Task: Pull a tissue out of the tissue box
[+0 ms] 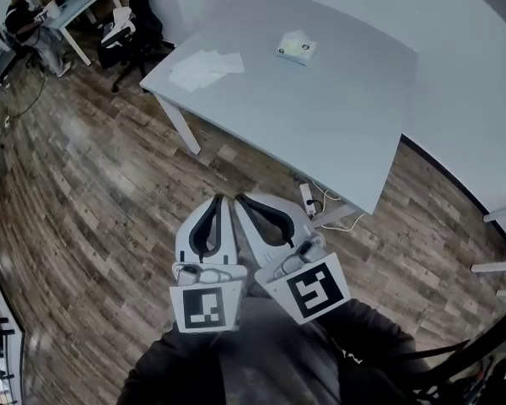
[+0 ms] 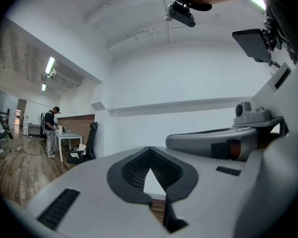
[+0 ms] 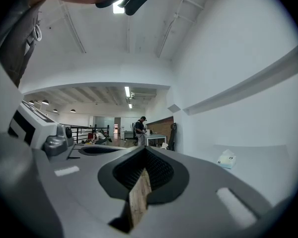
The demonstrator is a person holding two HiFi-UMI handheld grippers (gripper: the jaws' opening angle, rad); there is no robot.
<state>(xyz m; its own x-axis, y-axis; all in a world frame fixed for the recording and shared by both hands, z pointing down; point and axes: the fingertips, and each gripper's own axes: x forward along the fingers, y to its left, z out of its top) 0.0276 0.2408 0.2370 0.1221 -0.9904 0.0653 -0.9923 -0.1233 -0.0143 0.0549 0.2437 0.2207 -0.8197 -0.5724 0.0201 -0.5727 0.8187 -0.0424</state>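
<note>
Jaws of the left gripper are closed, their tips touching. Its own view shows only a narrow wedge-shaped gap below the tips, with nothing held in it. Through that gap a bit of white worktop and wood floor shows. Just beside it, the right gripper has its jaws closed at the tips in the same way. Its view shows only wood floor through the slit, so it is empty too. Both grippers are held close in front of the person's body, over the floor and well short of the worktop. Their marker cubes and face the head camera.

At far left, another person is at a separate desk, with an office chair near it. The white worktop stands ahead of the grippers. Some loose white sheets lie near its left edge. To their right, well apart from them, the tissue box sits flat on the worktop, with a tissue poking out of its top. The right gripper view also shows the box, off to the right. A power strip lies on the floor under the near corner of the worktop.
</note>
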